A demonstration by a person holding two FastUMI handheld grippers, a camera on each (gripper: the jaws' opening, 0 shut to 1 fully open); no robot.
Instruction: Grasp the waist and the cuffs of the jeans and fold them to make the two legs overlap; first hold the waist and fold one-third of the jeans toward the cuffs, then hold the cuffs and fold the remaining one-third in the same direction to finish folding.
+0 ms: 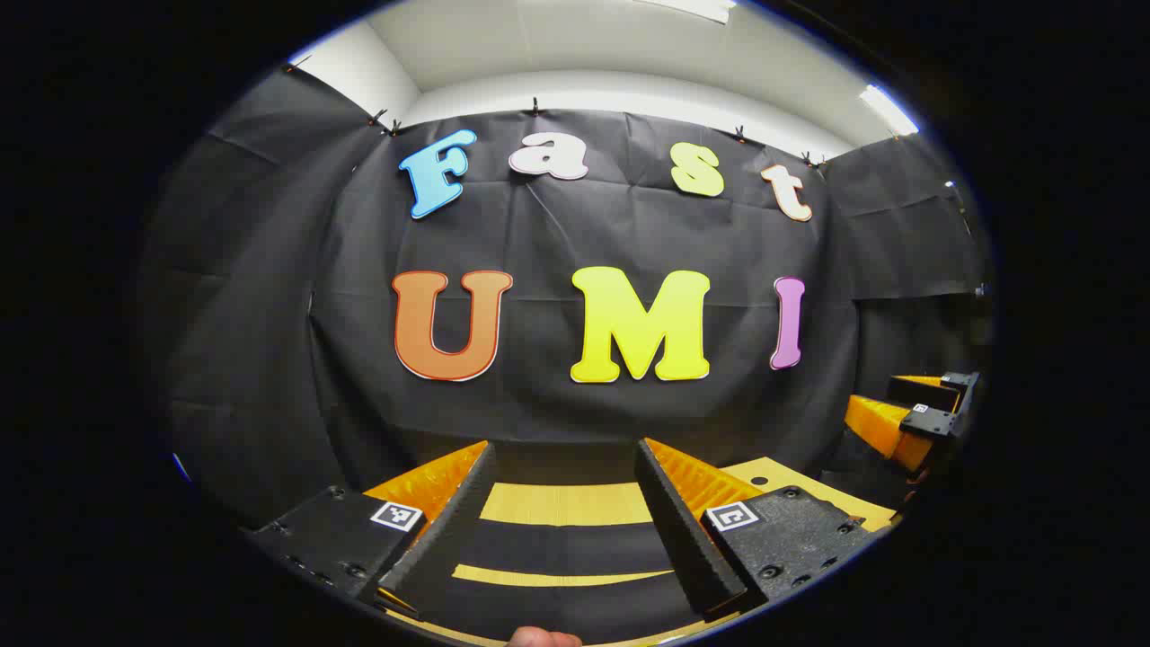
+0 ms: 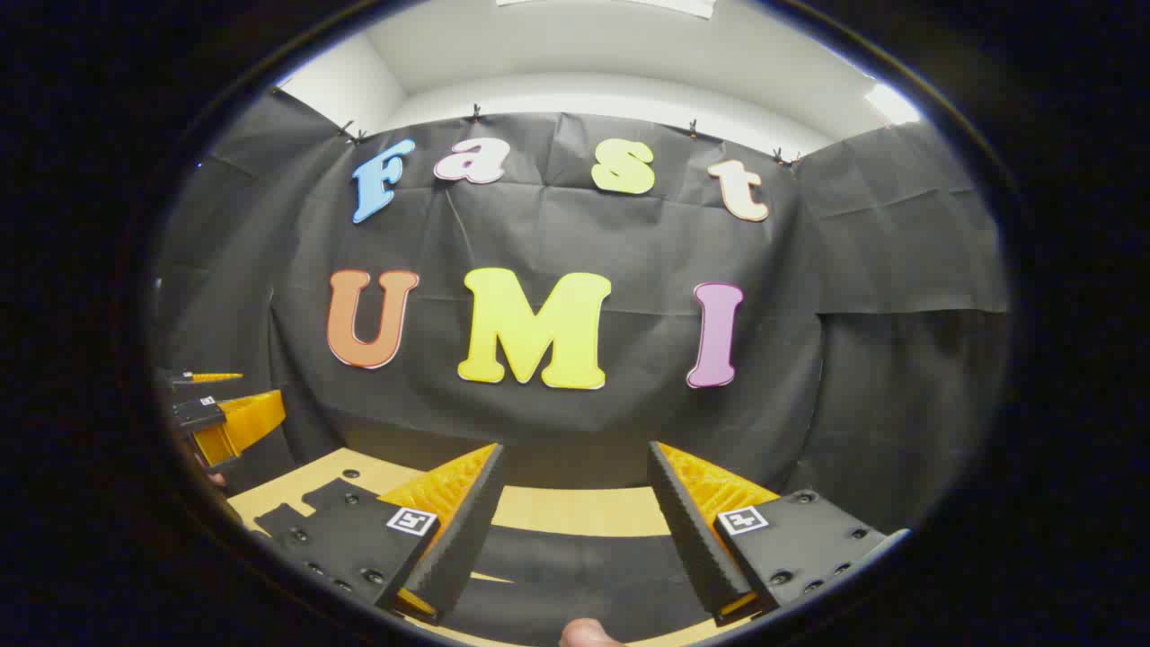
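Black cloth wall point(image 1: 575, 395) rises ahead of both jaws. Below them lies a yellowish surface point(image 1: 566, 503) with dark bands across it. The left gripper point(image 1: 564, 530) and right gripper point(image 2: 573, 530) are held level, jaws released and empty, probably awaiting a start. The jeans cannot be made out, unless the dark bands are them.

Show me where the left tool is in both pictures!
Left gripper view: the left tool is at the bottom middle, wide open.
Right gripper view: the same tool peeks in at the far left edge.
Shared landmark: the black cloth wall behind it.
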